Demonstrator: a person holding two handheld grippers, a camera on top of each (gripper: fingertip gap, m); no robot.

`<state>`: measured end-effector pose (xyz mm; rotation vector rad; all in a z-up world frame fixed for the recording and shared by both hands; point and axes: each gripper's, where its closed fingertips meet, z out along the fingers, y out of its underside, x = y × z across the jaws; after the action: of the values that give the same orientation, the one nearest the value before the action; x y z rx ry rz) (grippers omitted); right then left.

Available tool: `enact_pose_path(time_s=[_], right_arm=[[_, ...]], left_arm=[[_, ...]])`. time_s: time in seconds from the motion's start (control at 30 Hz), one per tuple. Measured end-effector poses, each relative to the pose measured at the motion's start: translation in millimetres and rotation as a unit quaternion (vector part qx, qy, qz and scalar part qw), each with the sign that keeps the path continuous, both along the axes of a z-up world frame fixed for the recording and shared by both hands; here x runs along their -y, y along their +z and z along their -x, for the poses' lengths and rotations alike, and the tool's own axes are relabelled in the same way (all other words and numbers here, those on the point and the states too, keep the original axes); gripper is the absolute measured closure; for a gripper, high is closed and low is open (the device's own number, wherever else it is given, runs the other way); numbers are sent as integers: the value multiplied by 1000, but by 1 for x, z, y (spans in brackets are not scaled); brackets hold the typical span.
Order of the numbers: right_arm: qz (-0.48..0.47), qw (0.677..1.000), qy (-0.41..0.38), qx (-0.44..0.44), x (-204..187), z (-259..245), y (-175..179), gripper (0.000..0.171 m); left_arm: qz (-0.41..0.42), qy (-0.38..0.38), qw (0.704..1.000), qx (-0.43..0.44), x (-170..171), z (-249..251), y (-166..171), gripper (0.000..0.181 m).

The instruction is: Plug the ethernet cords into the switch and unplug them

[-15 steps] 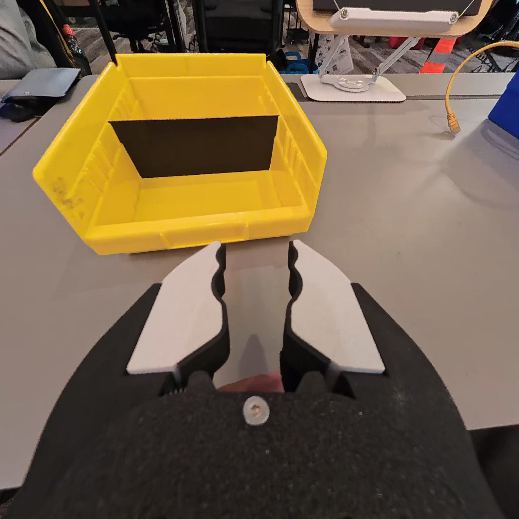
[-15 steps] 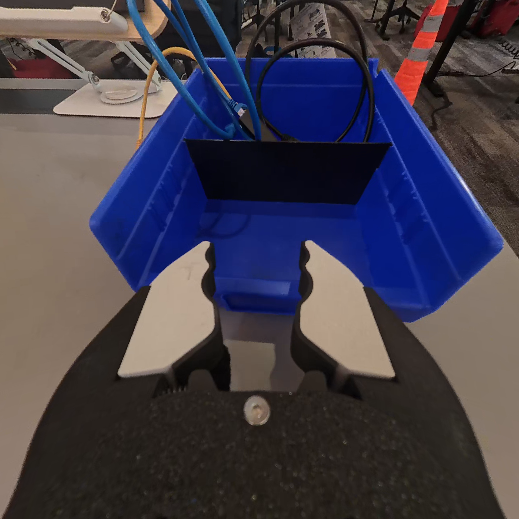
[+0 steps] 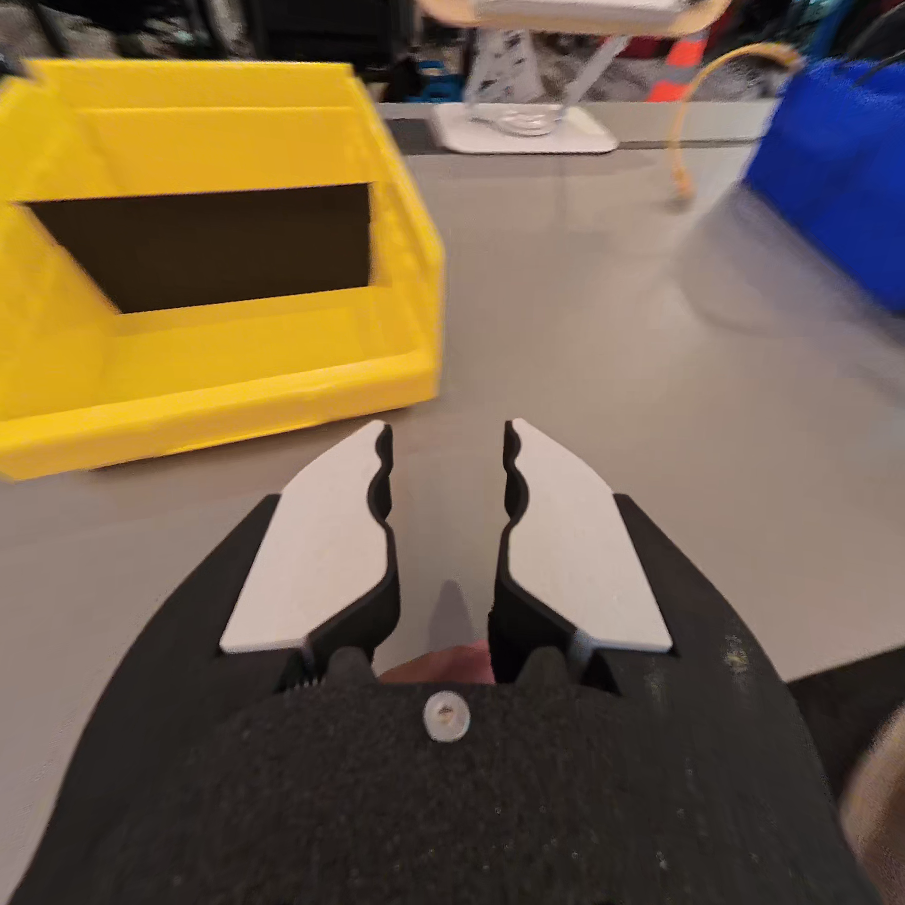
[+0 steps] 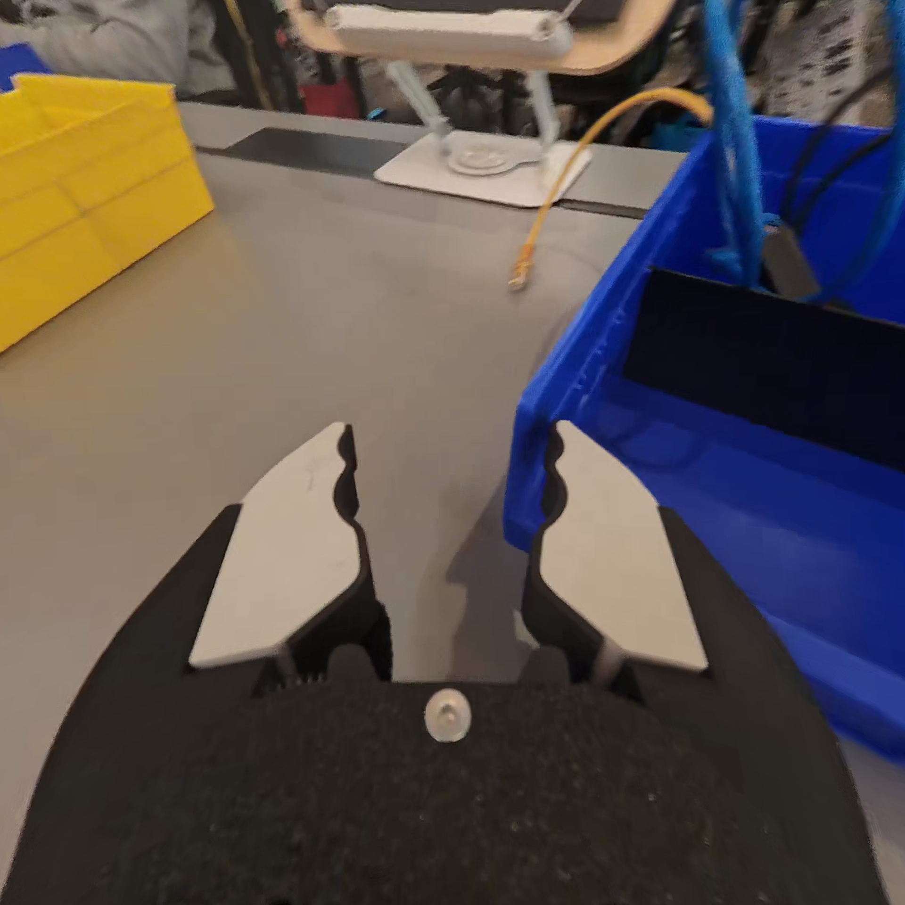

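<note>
Nothing is gripped yet. Left view, blurred: my left gripper [image 3: 446,431], tongs apart and empty, hovers over the grey table [image 3: 636,343] beside the yellow bin [image 3: 220,392]. Right view: my right gripper [image 4: 453,431], tongs apart, sits at the blue bin [image 4: 563,440] holding blue cords [image 4: 734,147]; a yellow cord's [image 4: 563,196] plug lies on the table. I see no switch; next I probably need to reach for a cord.

I am working in what looks like an office or lab workspace. My flat grey tabletop [image 4: 274,372] carries a yellow plastic storage bin [image 3: 205,372] toward its left edge and a blue plastic storage bin [image 4: 725,489] holding network cables toward its right edge. At the far edge stands a white desk stand [image 4: 485,166]. Beyond it I see patterned carpet and an orange traffic cone [image 3: 680,68].
</note>
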<state>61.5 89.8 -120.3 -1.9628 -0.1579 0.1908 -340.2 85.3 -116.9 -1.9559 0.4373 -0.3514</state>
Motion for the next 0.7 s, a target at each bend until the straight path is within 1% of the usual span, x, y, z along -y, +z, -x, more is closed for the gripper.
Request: enact_pose_path(time_s=[0.07,0.13,0.17,0.2,0.3,0.37,0.4,0.5,0.6,0.63,0.67,0.7], right_arm=[[6,999,34,-13,10,13,3,117],[-20,1000,10,-11,18,4,16,105],[-28,999,-16,1,23,-9,23,99],[-33,998,-49,10,29,-25,30,96],[-48,983,-179,8,53,-89,48,99],[-35,969,-246,4,70,-131,46,99],[-31,964,-264,-4,75,-148,43,98],[-12,962,-268,-56,82,-176,21,92],[9,959,-262,-110,75,-183,-4,92],[19,956,-270,-114,71,-186,-12,98],[27,956,-269,-110,67,-187,-17,98],[34,957,-268,-110,64,-186,-21,109]], left_arm=[[13,-50,998,47,7,-49,9,135],[14,-106,993,58,16,-108,15,127],[8,-132,990,48,19,-138,16,124],[1,-156,987,36,23,-169,16,124],[-19,-207,978,27,27,-262,19,128],[-28,-218,975,33,22,-314,19,132],[-27,-220,975,33,18,-336,18,131],[-32,-186,982,-3,-7,-374,7,132],[-13,-183,983,0,-25,-400,-7,134],[-4,-183,983,1,-30,-407,-11,137],[2,-180,984,-1,-35,-411,-14,142],[5,-182,983,0,-38,-416,-16,149]])
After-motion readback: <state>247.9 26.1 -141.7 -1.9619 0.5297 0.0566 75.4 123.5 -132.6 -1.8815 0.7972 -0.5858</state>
